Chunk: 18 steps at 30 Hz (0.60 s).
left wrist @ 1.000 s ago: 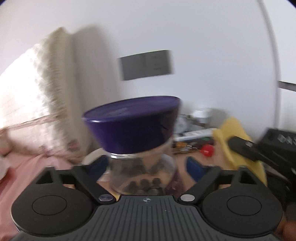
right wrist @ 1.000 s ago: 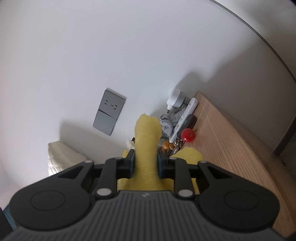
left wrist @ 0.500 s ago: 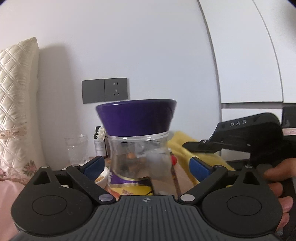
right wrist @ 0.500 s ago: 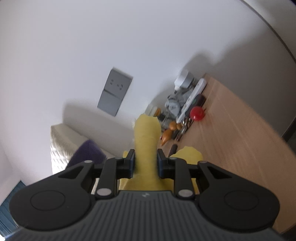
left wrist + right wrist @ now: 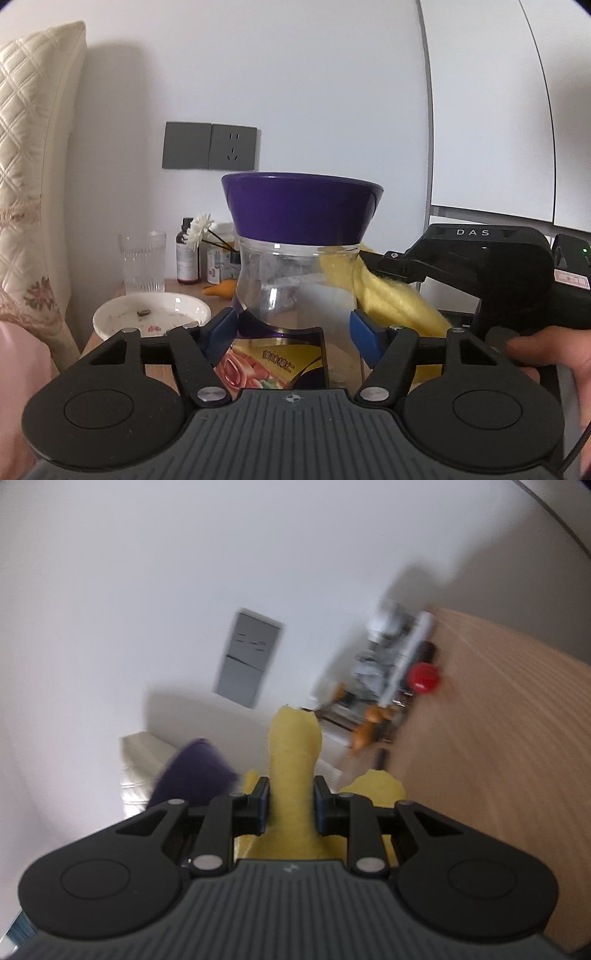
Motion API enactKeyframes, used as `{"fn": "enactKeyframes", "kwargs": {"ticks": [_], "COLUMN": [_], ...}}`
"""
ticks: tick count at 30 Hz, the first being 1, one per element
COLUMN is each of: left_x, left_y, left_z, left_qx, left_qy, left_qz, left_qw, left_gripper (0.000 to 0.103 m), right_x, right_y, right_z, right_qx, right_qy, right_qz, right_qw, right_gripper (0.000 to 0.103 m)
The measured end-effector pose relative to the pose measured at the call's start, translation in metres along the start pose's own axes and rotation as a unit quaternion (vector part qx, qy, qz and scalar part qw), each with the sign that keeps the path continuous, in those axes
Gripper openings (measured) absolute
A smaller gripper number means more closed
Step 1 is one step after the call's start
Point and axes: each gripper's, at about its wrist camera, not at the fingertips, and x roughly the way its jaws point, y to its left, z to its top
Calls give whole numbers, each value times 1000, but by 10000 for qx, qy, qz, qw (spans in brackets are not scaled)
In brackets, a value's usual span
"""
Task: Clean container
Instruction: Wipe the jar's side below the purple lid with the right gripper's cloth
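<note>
My left gripper (image 5: 295, 336) is shut on a clear plastic jar (image 5: 295, 280) with a purple lid (image 5: 301, 206) and a gold label, held upright above the bedside table. My right gripper (image 5: 290, 806) is shut on a yellow cloth (image 5: 293, 760). In the left wrist view the right gripper (image 5: 369, 258) comes in from the right and presses the yellow cloth (image 5: 384, 295) against the jar's right side just under the lid. The purple lid (image 5: 195, 771) shows blurred at the left in the right wrist view.
A wooden bedside table (image 5: 173, 286) holds a white dish (image 5: 151, 317), a ribbed glass (image 5: 142, 262), a brown bottle (image 5: 186, 254), a white flower and small items. A quilted headboard (image 5: 33, 155) stands left. A grey wall socket (image 5: 210, 151) is behind. A red ball (image 5: 424, 677) lies on the table.
My left gripper has brought the jar upright and steadied. My right gripper has moved in with the yellow cloth until it touches the jar's right side.
</note>
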Motion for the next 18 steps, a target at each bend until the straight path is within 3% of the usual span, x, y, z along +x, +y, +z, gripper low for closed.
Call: {"fn": "enactKeyframes", "kwargs": {"ticks": [7, 11, 13, 18], "left_x": [1, 0, -1, -1], "left_y": [-5, -5, -6, -6], "left_z": [0, -2, -3, -2], "left_qx": [-125, -108, -56, -72], "left_qy": [109, 112, 111, 128], "left_qz": [8, 19, 34, 54], "left_qw": [9999, 9999, 9999, 9999], "left_gripper": [71, 71, 71, 71], "right_x": [3, 2, 3, 7], "right_y": [-16, -10, -6, -18], "right_z": [-6, -5, -5, -7], "right_qx": [354, 407, 311, 428], "right_qy": [-33, -133, -176, -86], "right_qz": [-531, 103, 169, -460], "right_qw": [9980, 9990, 9992, 9980], "right_gripper": [26, 26, 26, 26]}}
